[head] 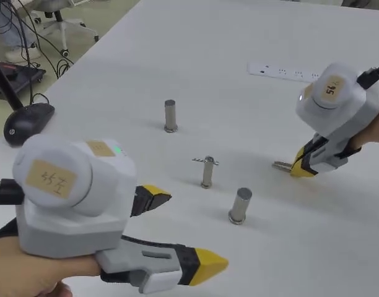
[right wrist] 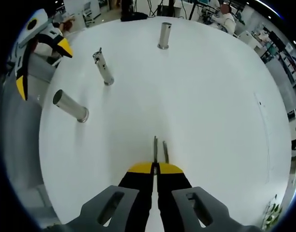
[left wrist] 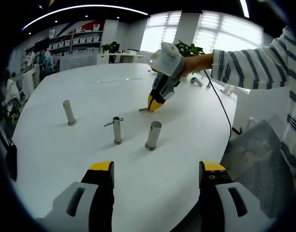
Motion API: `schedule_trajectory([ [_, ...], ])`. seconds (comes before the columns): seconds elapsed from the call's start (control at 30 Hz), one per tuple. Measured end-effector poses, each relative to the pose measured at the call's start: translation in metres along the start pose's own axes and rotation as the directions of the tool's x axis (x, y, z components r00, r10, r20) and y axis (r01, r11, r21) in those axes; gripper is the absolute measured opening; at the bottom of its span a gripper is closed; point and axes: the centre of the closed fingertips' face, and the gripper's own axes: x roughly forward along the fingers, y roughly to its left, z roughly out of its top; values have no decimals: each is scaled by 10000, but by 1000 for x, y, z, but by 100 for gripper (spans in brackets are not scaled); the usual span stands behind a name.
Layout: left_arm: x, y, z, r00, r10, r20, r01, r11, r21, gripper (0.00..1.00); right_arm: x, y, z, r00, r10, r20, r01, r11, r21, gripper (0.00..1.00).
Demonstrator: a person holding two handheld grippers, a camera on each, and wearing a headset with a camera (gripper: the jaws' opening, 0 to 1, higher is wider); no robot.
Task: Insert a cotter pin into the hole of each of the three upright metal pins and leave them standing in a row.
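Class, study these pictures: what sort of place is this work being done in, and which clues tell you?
Probably an open-plan office or lab: a large white table with a power strip, a wheeled office chair beside it, and shelving and potted plants near big windows.

I see a wide white table (head: pixel 177 49) with three metal pins standing upright on it in a slanting row, well apart: the far pin (head: pixel 170 116), the middle pin (head: pixel 207 173) and the near pin (head: pixel 240 205). A cotter pin (head: pixel 205 161) crosses the top of the middle one. To the right, a second cotter pin (head: pixel 281 165) sits low at the surface. A white power strip (head: pixel 282 72) lies flat at the far side, and a black computer mouse (head: pixel 27 122) rests at the left edge.
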Motion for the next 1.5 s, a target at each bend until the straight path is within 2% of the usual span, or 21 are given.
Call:
schedule_trajectory([
  [0.23, -2, 2, 3, 9999, 125, 19, -125, 9999, 75, 68, -12, -1, 0, 9993, -357, 87, 359, 9990, -265, 2],
  [0.3, -3, 1, 4, 9999, 138, 23, -138, 9998, 113, 67, -17, -5, -2, 9970, -773, 41, 774, 9948, -662, 2],
  [0.5, -4, 0, 8, 9999, 132, 80, -133, 9997, 193, 65, -36, -4, -1, 9914, -1223, 473, 1254, 9897, -686, 2],
  [0.9, -3, -2, 17, 9998, 83, 177, -90, 9992, 388, 63, -58, 14, 4, 9780, -1771, 1100, 1880, 9773, -979, 2],
  [1.1, -2, -2, 20, 9998, 49, 191, -57, 9991, 410, 62, -70, 24, 11, 9683, -2046, 1430, 2212, 9688, -1117, 2],
  [1.2, -2, -1, 21, 9998, 75, 178, -83, 9989, 453, 62, -74, 22, 13, 9624, -2201, 1595, 2394, 9642, -1140, 2],
  [1.27, -2, -1, 22, 9998, 69, 201, -78, 9991, 424, 62, -78, 28, 15, 9601, -2232, 1687, 2440, 9630, -1145, 2],
  [1.37, -2, -1, 24, 9997, 25, 229, -35, 9992, 397, 61, -84, 33, 17, 9524, -2495, 1751, 2750, 9511, -1406, 2],
  [1.47, -1, 0, 25, 9997, 51, 238, -60, 9993, 357, 61, -87, 38, 18, 9485, -2598, 1812, 2879, 9457, -1507, 2],
  [1.5, -1, 2, 25, 9997, 93, 205, -98, 9996, 280, 61, -89, 39, 18, 9441, -2787, 1760, 3088, 9348, -1757, 2],
])
